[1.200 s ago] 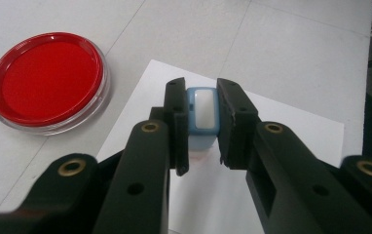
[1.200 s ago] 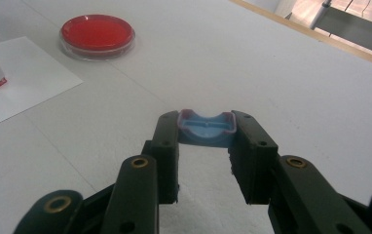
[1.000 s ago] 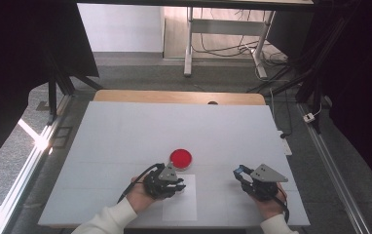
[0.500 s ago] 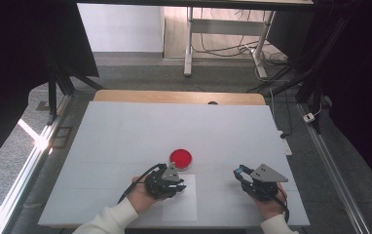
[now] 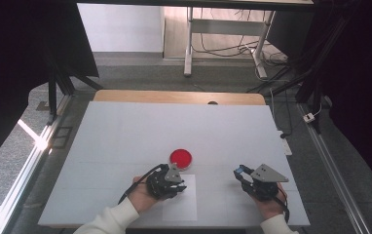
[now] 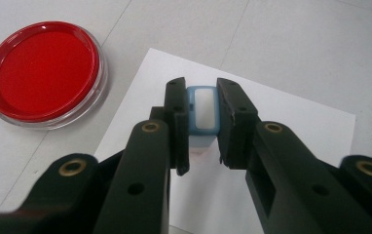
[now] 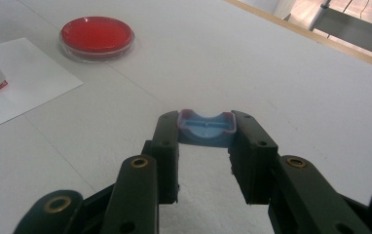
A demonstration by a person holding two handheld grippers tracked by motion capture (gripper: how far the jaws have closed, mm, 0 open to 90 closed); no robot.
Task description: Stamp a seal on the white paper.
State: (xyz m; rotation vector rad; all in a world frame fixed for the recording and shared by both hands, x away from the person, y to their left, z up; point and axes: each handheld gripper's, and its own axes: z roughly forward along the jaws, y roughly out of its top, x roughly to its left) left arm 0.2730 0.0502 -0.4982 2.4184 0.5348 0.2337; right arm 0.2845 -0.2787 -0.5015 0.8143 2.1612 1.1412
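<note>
Left gripper (image 6: 201, 146) clamps small blue-and-white plastic stamp (image 6: 202, 109), face down on white paper sheet (image 6: 281, 122) near desk's front edge. Right gripper (image 7: 203, 151) clamps blue plastic cap (image 7: 206, 127). Press straight down, no sliding; round red ink pad (image 6: 43, 73) just beside.

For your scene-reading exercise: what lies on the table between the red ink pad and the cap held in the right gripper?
In the right gripper view, bare white table separates the red ink pad from the blue cap in the right gripper; the paper sheet lies off to the side.
</note>
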